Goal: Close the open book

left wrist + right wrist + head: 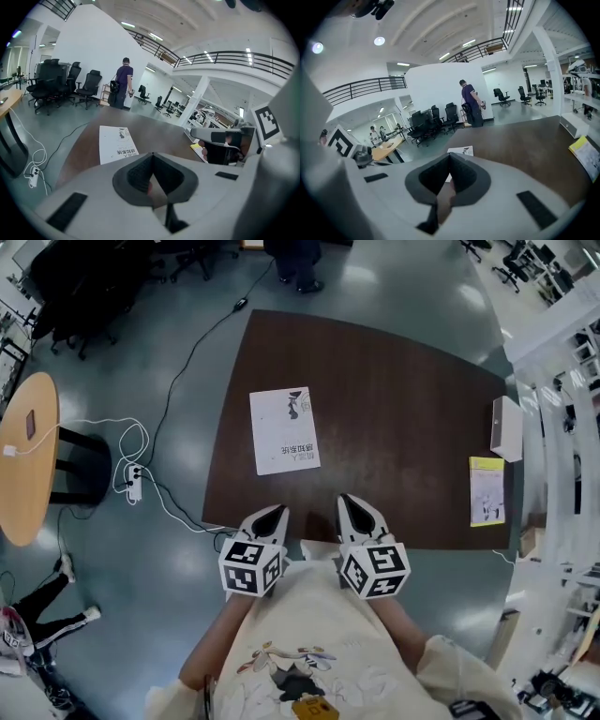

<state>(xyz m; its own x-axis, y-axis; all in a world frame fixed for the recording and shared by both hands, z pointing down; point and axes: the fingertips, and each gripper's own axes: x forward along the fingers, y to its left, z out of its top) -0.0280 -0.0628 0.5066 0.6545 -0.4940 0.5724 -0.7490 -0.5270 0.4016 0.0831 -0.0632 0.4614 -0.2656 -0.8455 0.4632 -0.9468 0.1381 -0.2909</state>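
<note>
On the tabletop (394,399), the book (284,429) lies shut, cover up; the closing looks complete. Your left gripper (278,512) and right gripper (346,500) hold their fingers pressed together, empty, clear of it.

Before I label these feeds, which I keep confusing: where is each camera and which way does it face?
Head view: on the person's head, facing steeply down at table, white book, left gripper, right gripper; forearms, shirt show.
Left gripper view: on the left gripper, facing along its shut jaws toward the book; right gripper shows at right.
Right gripper view: on the right gripper, facing along its shut jaws across the table; left gripper's cube at left.
Shared: all three see the book.
</note>
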